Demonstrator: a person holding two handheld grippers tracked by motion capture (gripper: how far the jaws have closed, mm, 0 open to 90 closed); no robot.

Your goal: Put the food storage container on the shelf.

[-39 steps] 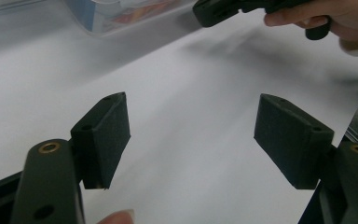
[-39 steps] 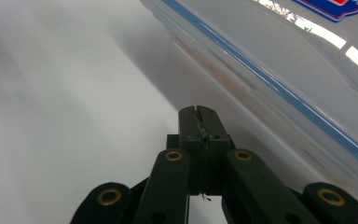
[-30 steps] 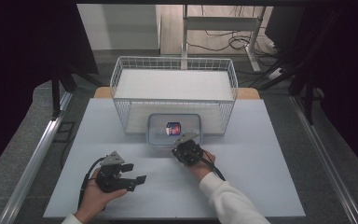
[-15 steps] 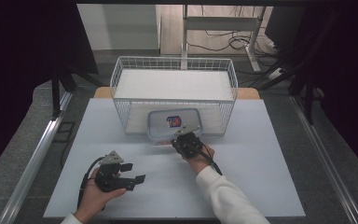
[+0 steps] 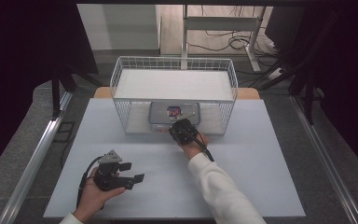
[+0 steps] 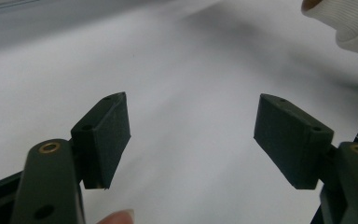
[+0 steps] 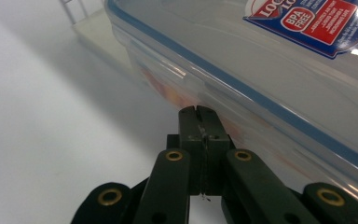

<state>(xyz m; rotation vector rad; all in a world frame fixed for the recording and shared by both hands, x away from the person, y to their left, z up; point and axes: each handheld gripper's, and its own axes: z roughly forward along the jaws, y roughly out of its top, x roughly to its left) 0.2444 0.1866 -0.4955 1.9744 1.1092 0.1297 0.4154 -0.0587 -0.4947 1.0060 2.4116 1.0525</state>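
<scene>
**Closed jaws at the box, pushing toward the basket**

Nearest me, the left gripper (image 5: 131,178) rests low on the white table (image 5: 261,158) in the person's left hand (image 5: 93,196), its jaws spread wide with nothing between them — idle, by the look of it.

Farther out, the right gripper (image 7: 199,122) is stretched forward on a white-sleeved arm (image 5: 223,191), wrist extended, jaws pinched together on nothing. Their tips sit at the side wall of the clear lidded container (image 7: 270,70) (blue seal, red-and-blue label); I can't tell whether they quite touch.

My guess is a nudge — sliding the container into the wire basket (image 5: 121,79), whose front edge it already straddles. The next move likely calls for a steady, straight push, low on the wall, so the box doesn't twist.
</scene>
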